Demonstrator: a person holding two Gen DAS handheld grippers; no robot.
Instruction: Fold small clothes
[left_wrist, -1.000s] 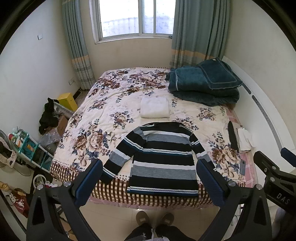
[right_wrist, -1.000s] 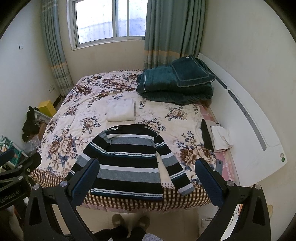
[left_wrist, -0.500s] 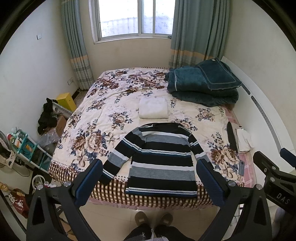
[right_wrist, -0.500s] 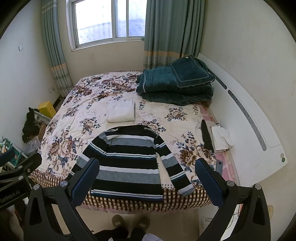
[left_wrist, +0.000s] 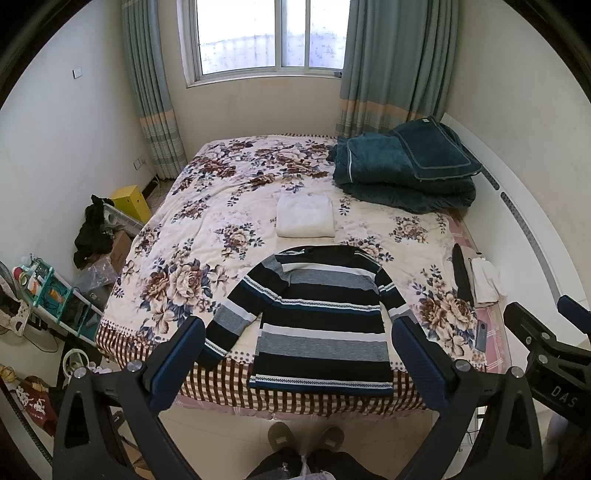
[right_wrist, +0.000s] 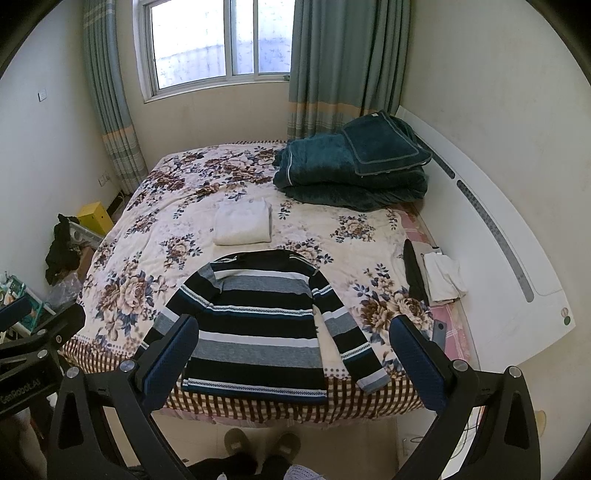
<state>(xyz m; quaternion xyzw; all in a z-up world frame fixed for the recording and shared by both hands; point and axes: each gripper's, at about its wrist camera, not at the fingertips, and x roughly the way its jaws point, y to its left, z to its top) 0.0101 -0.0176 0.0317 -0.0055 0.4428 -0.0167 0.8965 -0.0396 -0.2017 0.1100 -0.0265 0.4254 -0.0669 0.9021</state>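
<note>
A striped sweater lies flat and unfolded at the foot of the bed, sleeves angled outward, its hem on the checked border at the bed's edge. Beyond its collar sits a folded white garment, and a dark teal blanket is piled at the far right corner. The left hand-held gripper and right hand-held gripper both hover above the floor in front of the bed, fingers spread wide and holding nothing, with the person's slippers below.

White letters "DAS" stand on the right tool seen from the left wrist; lettering on the left tool is too blurred to read.
</note>
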